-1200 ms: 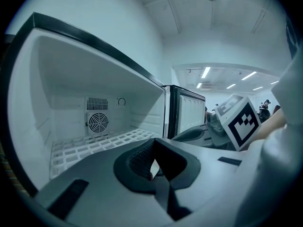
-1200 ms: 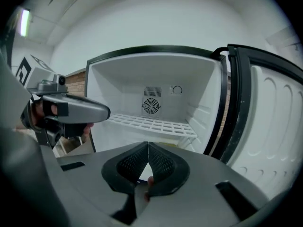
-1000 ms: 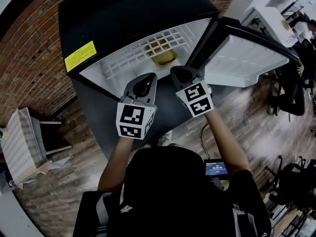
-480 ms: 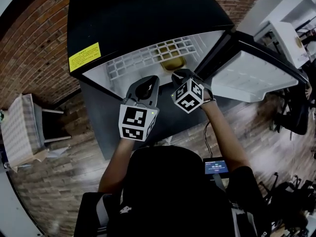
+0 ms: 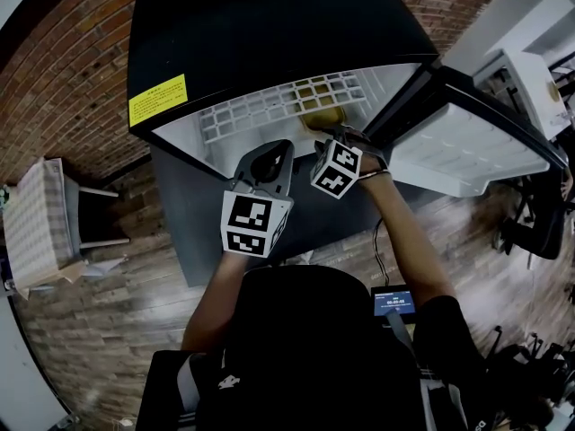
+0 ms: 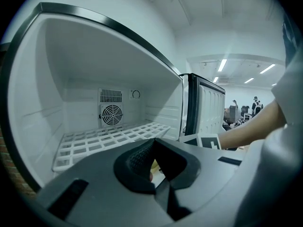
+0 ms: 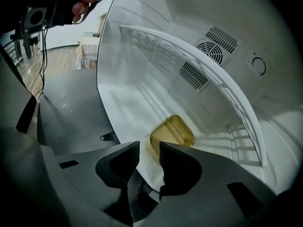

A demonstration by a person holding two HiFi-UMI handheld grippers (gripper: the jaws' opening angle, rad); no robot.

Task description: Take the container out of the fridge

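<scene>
Inside the open fridge (image 5: 269,34), on its floor under the wire shelf (image 6: 109,138), an amber container (image 7: 173,130), probably light, thin-walled and slick, lies just ahead of the right gripper (image 7: 149,150), whose empty jaws have just been opening wide, best aimed at its near rim; the left gripper (image 6: 149,144) hangs outside, jaws together.

Grey hand-held grippers (image 5: 272,149) (image 5: 329,131), black-and-white marker cubes (image 5: 256,223), black short sleeves (image 5: 445,326)

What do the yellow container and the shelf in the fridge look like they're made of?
The container looks like translucent amber plastic, smooth: light shows through its walls, and its corners are rounded. The shelf looks like white plastic or coated wire, matte: an open grid of square cells; which, I cannot tell.
</scene>
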